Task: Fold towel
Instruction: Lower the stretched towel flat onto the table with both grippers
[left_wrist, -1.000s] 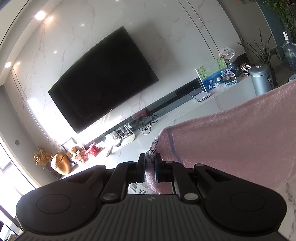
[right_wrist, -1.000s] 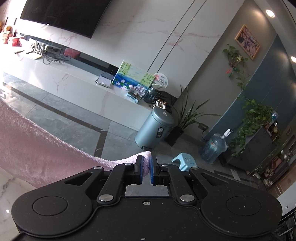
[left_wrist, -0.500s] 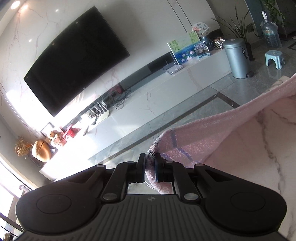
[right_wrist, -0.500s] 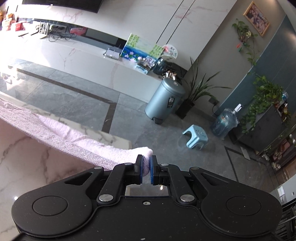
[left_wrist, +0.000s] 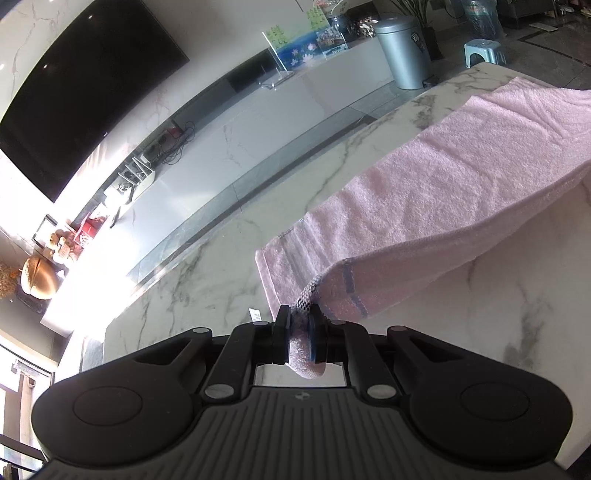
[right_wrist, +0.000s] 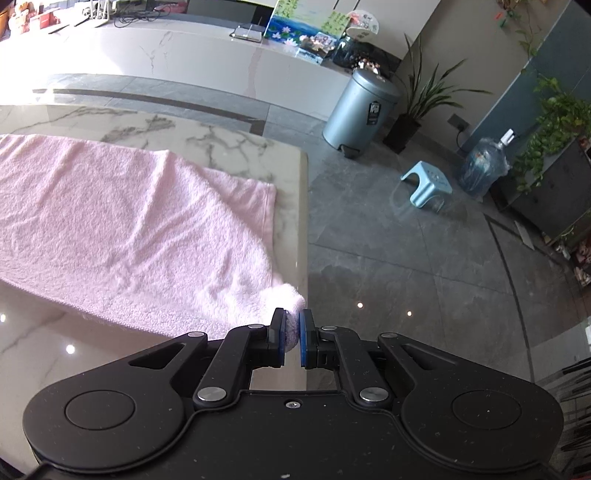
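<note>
A pink towel (left_wrist: 436, 192) with a blue stripe and checked trim lies partly on a white marble table (left_wrist: 207, 273). Its far half rests flat; the near edge is lifted off the surface. My left gripper (left_wrist: 299, 326) is shut on the striped corner of the towel. In the right wrist view the towel (right_wrist: 122, 229) spreads to the left, reaching the table's right edge (right_wrist: 303, 221). My right gripper (right_wrist: 291, 332) is shut on the plain corner there, just above the table edge.
Beyond the table are a grey tiled floor (right_wrist: 406, 266), a long white TV console (left_wrist: 258, 122), a wall TV (left_wrist: 85, 88), a silver bin (right_wrist: 360, 110), a blue stool (right_wrist: 424, 182), a water bottle (right_wrist: 485, 166) and plants (right_wrist: 554, 122).
Both grippers have come down and tilted toward the table with the towel corners held. The towel, hanging in the air before, now has its far half laid on the marble.
</note>
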